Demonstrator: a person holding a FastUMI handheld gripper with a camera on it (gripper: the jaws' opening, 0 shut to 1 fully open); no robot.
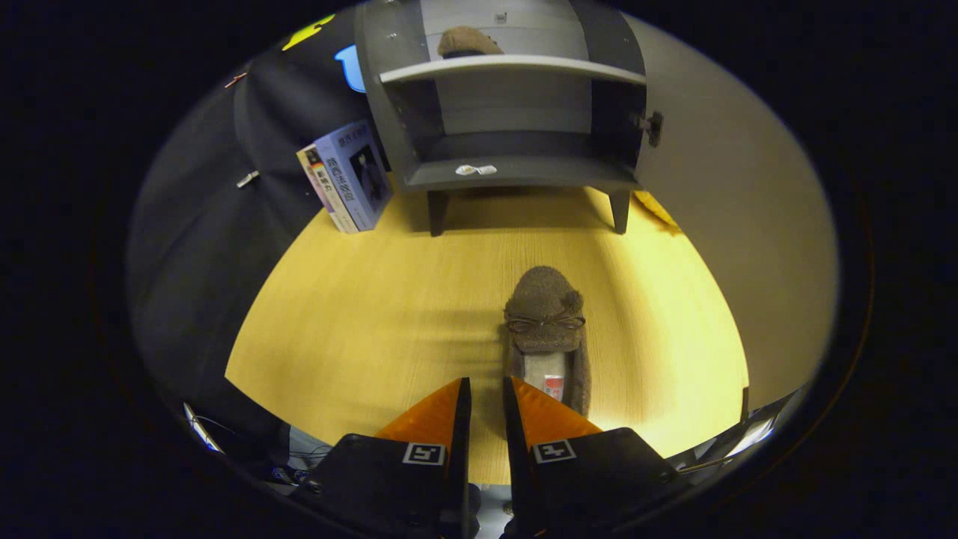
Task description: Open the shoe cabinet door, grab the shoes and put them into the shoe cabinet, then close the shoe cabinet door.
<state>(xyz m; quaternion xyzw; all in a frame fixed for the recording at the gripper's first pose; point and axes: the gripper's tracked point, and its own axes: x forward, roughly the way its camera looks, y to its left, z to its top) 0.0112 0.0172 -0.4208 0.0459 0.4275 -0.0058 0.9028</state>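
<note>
Fetching the second shoe: this looks to be the step in hand.

Item, cabinet (516,174): door (733,195) swung open to the right, one shoe (465,41) already on the upper shelf (516,69), lower shelf free but for a small pale scrap.

Item, slipper (546,329): brown, fuzzy, on the table (359,322), toe toward the cabinet, heel end just ahead of the right finger and slightly right of the gap.

Item, books (348,180): leaning beside the cabinet's left wall, clear of the path.

Item, gripper (485,393): jaws narrow, a thin slit between them, nothing held, nothing touched.

Handling advice: spread the jaws first, shift a little right, straddle the heel wall or side wall of the slipper, and pinch firmly, since the soft fabric will likely give.
</note>
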